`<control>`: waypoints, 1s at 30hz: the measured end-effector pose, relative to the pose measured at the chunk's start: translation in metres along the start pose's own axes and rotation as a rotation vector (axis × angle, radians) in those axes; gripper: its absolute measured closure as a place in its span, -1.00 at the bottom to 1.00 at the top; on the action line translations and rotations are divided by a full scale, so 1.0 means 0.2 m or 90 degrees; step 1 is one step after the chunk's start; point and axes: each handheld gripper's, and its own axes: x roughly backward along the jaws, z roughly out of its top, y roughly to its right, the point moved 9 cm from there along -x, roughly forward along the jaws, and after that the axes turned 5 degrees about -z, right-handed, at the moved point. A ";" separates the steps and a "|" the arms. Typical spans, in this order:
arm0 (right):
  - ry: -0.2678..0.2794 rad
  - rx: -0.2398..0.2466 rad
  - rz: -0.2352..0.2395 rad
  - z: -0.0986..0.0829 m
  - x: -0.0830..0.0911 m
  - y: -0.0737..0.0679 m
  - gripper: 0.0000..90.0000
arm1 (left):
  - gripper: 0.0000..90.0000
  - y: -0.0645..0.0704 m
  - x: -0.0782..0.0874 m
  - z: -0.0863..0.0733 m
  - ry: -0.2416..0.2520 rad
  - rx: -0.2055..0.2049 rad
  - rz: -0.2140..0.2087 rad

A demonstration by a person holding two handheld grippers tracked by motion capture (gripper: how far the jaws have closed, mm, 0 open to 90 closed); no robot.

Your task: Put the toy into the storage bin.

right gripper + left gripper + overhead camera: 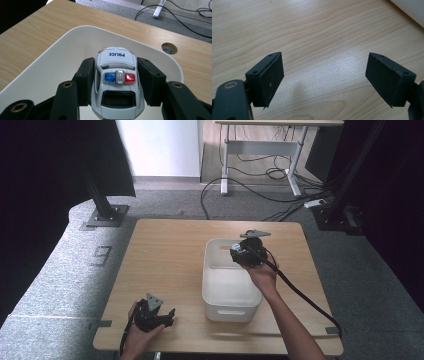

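1. White plastic toy police car with a red-and-blue roof light bar (117,87) sits clamped between the jaws of the right gripper (116,83), one pad on each flank, nose pointing away from the camera. It hangs over the inside of the white rounded-rectangle plastic bin (62,40).
2. Side grip keeps the car level; judged suited to lowering it into the bin or lifting it out.
3. Bin interior looks bare around the car, walls well apart from it.
4. Left gripper (324,77) hovers near the light wooden table (312,30) with jaws wide and nothing between them; bin corner lies off to one side.
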 end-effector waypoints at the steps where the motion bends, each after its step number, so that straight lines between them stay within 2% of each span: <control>1: -0.001 0.001 -0.001 0.00 -0.01 0.00 0.12 | -0.66 0.00 0.00 0.00 0.000 0.000 0.000; 8: -0.004 0.007 0.002 0.00 -0.02 -0.03 0.12 | -0.66 0.00 0.00 0.00 0.000 0.000 0.001; 11: 0.006 0.018 0.003 0.02 0.00 -0.06 0.11 | -0.66 0.00 0.00 0.00 0.000 0.000 0.001; 18: 0.013 0.021 0.010 0.07 0.02 -0.10 0.11 | -0.66 0.00 0.00 0.00 0.001 0.001 0.001; 28: 0.007 0.018 0.023 0.11 -0.03 -0.17 0.11 | -0.66 -0.01 0.00 0.00 0.002 0.001 0.000; 30: 0.003 0.022 0.016 0.11 -0.04 -0.18 0.12 | -0.66 -0.01 0.00 0.00 0.002 0.001 0.000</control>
